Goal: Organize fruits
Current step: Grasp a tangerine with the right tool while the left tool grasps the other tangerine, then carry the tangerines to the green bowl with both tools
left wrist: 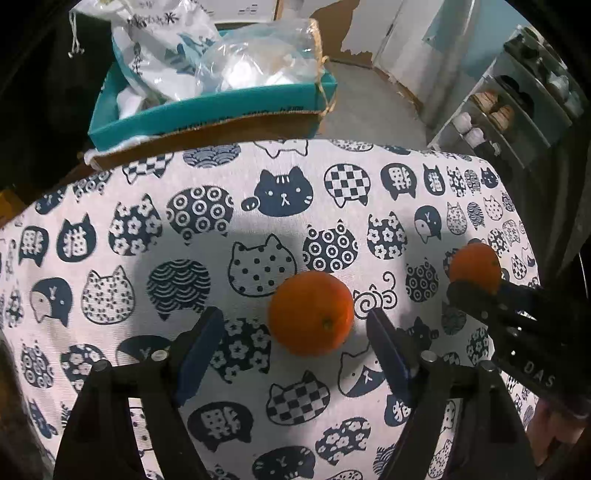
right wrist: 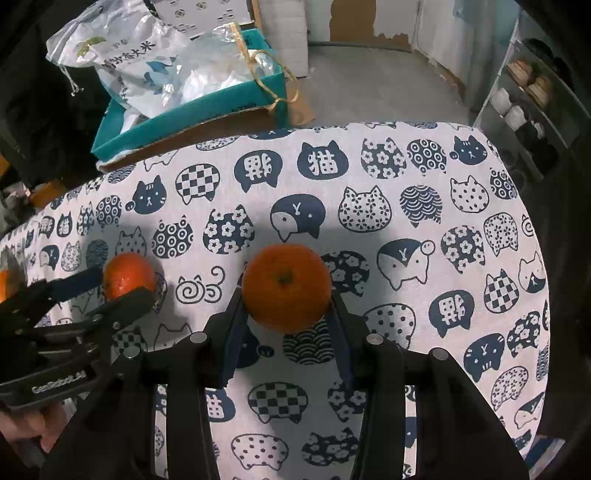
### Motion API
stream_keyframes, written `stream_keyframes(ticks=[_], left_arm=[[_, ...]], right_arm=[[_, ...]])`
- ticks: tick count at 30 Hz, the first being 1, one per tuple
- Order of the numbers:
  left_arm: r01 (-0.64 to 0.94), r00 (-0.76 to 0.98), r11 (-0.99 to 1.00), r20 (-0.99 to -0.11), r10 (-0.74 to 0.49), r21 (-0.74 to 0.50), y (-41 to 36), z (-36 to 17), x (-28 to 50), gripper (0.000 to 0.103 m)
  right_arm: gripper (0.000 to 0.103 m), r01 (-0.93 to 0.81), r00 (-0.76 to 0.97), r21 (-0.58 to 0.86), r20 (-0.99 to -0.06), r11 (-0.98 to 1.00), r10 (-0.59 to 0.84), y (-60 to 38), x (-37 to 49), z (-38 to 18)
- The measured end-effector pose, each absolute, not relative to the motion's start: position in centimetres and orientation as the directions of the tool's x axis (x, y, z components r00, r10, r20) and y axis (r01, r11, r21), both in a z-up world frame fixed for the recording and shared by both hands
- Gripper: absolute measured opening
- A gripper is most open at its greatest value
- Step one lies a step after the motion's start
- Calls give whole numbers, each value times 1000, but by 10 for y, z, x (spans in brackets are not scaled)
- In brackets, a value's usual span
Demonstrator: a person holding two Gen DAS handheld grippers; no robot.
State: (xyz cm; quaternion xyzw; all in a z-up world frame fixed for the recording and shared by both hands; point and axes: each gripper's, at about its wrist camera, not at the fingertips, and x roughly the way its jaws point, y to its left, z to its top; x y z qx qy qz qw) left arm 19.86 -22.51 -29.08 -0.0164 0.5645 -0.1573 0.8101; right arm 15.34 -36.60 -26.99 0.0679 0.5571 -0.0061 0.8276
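Orange fruit sits clamped in the right gripper (right wrist: 286, 306), while the left gripper (left wrist: 295, 332) straddles a second orange (left wrist: 310, 313) on the cat-print tablecloth (left wrist: 207, 369), jaws not yet pressing; no sorting is finished.

Table covered by white cloth (left wrist: 207, 173) printed with navy cat-head motifs; shadows fall across cloth centre. Beyond far edge: teal cardboard box (left wrist: 207, 110) holding printed white bag (right wrist: 122, 62) and clear plastic bags (left wrist: 258, 55). Floor (right wrist: 369, 88) grey concrete. Far wall (right wrist: 354, 22) white, paint peeled to brown patches near base. White shoe rack (left wrist: 509, 107) at right, several pairs of shoes on shelves. Left side dark, detail unreadable.
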Motion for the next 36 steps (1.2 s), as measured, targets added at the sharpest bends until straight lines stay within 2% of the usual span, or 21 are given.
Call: stream_keyframes(ticks=[2, 5, 6, 9, 19, 36], left_arm=[[237, 329, 951, -905, -269, -196, -226, -290, 198, 65], [265, 325, 937, -894, -308, -226, -228, -290, 195, 47], [271, 332, 938, -894, -303, -217, -230, -288, 194, 46], [281, 360, 946, -896, -260, -162, -232, -286, 190, 45], [249, 396, 955, -884, -250, -158, -204, -266, 178, 44], [220, 472, 964, -848, -241, -151, -156, -211, 138, 44]], right_arm=[[42, 85, 378, 108, -923, 991, 68, -365, 153, -271], [42, 76, 378, 102, -923, 992, 66, -362, 153, -272], [42, 74, 378, 93, -924, 993, 59, -361, 153, -273], [42, 70, 376, 80, -925, 994, 48, -358, 153, -274], [42, 47, 400, 78, -915, 996, 53, -347, 143, -255], [42, -48, 476, 55, -877, 997, 71, -301, 109, -192]])
